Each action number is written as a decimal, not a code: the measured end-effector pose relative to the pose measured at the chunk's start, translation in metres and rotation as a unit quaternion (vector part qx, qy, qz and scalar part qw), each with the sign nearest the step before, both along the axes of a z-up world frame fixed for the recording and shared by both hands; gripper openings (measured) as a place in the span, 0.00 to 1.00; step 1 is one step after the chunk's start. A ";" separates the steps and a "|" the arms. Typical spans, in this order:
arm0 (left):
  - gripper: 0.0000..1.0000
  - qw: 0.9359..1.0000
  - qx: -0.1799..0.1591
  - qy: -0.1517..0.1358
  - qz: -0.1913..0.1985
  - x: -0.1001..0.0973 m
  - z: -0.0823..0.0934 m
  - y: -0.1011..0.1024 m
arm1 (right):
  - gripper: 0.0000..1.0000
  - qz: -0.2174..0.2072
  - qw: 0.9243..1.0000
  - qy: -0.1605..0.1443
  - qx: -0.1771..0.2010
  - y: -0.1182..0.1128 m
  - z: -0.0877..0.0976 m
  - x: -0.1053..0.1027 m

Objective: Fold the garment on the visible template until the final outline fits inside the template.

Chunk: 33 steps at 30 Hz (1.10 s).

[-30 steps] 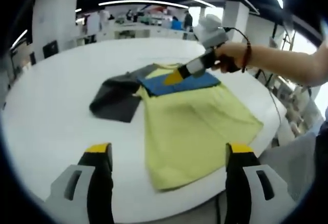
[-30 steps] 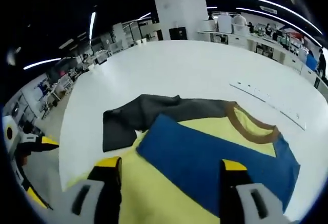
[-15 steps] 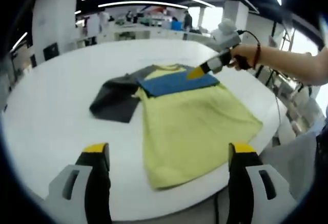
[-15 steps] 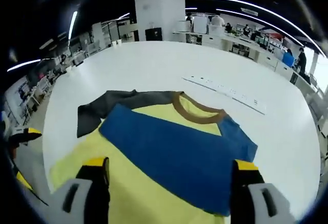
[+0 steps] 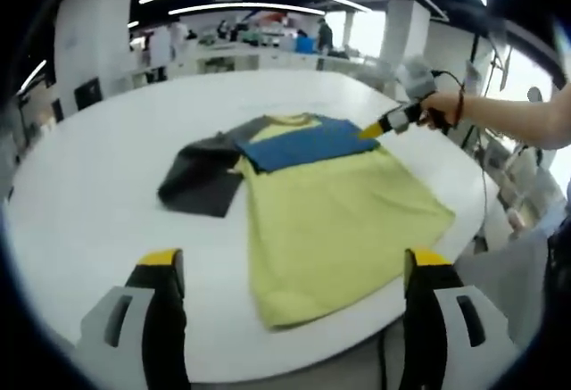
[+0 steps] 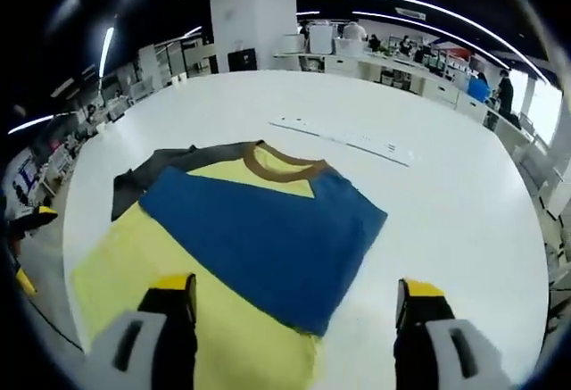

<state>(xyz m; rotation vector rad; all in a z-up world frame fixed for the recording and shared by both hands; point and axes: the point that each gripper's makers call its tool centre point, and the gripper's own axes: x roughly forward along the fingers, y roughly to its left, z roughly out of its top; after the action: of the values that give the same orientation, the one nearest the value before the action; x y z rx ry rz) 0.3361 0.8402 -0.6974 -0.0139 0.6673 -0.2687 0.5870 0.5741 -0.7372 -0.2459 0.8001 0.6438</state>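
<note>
Looking along the left gripper (image 5: 290,274), its jaws are seen spread wide and empty above the table (image 5: 89,194), where the garment (image 5: 330,211) lies flat; the right gripper (image 5: 370,129) is held beside the blue sleeve (image 5: 299,145) by an outstretched hand (image 5: 439,109), its jaws apparently closed on nothing. In the right gripper view, the right gripper (image 6: 290,296) is seen parted, empty, above the sleeve's edge.

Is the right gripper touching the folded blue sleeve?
Apart. The right gripper view shows the right gripper open, held back above the yellow T-shirt; the blue sleeve lies flat beyond its tips.

Both grippers are open-jawed and hold nothing: left gripper (image 5: 290,269), right gripper (image 6: 294,296), gripped by a hand (image 5: 443,107).
</note>
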 end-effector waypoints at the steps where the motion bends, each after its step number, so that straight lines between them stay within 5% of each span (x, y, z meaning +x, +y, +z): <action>1: 0.99 1.000 -0.002 -0.001 -0.001 0.000 0.001 -0.001 | 0.91 -0.004 1.000 0.002 -0.001 -0.006 -0.002 0.000; 7: 0.99 1.000 -0.011 -0.011 -0.003 0.001 0.014 -0.010 | 0.77 -0.009 1.000 0.008 -0.006 -0.021 -0.007 -0.010; 15: 0.99 1.000 -0.011 -0.020 -0.007 0.003 0.029 -0.020 | 0.43 -0.015 0.999 0.004 -0.035 -0.035 -0.024 -0.014; 33: 0.94 1.000 -0.013 0.003 0.010 -0.004 0.019 -0.015 | 0.03 -0.021 0.999 -0.007 -0.024 -0.025 -0.038 -0.016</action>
<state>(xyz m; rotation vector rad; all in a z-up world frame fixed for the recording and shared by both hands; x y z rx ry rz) 0.3320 0.8255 -0.6787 -0.0462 0.6697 -0.2588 0.5715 0.5496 -0.7748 -0.2764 0.8060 0.5840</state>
